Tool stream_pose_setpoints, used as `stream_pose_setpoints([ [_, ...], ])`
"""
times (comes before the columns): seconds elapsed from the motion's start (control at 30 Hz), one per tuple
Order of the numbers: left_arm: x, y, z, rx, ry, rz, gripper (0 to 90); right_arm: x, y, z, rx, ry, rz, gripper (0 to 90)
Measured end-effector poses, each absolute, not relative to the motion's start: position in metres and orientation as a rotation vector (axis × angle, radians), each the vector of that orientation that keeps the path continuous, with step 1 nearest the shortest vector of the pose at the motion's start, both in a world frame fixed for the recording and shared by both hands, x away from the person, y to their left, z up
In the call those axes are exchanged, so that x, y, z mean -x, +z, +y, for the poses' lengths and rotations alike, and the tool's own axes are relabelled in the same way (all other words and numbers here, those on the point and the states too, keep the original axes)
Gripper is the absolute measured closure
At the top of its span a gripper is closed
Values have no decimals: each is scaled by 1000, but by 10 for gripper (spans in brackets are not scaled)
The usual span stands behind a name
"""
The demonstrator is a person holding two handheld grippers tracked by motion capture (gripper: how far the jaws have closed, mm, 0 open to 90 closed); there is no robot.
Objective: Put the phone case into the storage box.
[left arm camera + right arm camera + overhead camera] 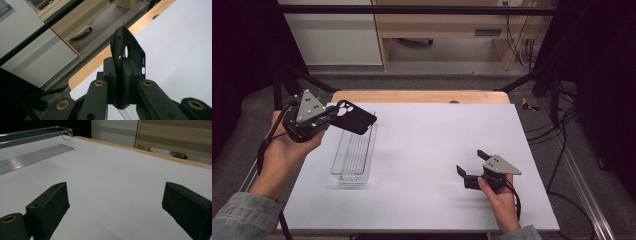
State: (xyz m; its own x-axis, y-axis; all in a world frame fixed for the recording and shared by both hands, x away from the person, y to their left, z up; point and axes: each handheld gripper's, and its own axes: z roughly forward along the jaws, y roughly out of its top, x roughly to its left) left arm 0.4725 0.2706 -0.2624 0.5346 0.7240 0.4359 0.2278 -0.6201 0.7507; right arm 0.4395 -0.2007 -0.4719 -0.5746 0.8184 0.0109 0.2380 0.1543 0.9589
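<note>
A black phone case (pixel 355 118) with a camera cut-out hangs in the air over the far end of a clear plastic tray (pixel 354 152). My left gripper (pixel 331 113) is shut on the case's edge, held up at the table's left side. In the left gripper view the case (pixel 125 47) stands edge-on between the two closed jaws of my left gripper (pixel 120 75). My right gripper (pixel 472 164) rests low on the white table mat (pixel 432 150) at the right, jaws wide open and empty. The right gripper view shows its fingertips (pixel 50 205) far apart over bare mat, with the tray (pixel 32 147) beyond.
A wooden table edge (pixel 422 96) runs along the far side of the mat. Black frame struts (pixel 292 75) stand at the far left and right corners. Cables (pixel 562 145) trail on the floor to the right. A wooden cabinet (pixel 437 30) stands behind.
</note>
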Motion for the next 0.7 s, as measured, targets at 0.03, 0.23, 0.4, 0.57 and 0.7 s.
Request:
stream_pose_setpoints([
  [0.03, -473, -262, 270, -2137, 1007, 767, 825, -439, -472, -202, -1001, 1435, 1907, 74],
  [0.23, -477, -261, 268, -2157, 1013, 758, 826, -436, -473, -206, -1005, 1444, 1884, 72],
  [0.4, -479, -261, 267, -2174, 1023, 749, 825, -433, -473, -210, -1006, 1449, 1876, 72],
  [0.57, -481, -262, 268, -2182, 1020, 747, 825, -430, -474, -213, -1011, 1455, 1867, 72],
  [0.7, -483, -262, 269, -2189, 1027, 748, 826, -428, -474, -216, -1012, 1458, 1862, 72],
])
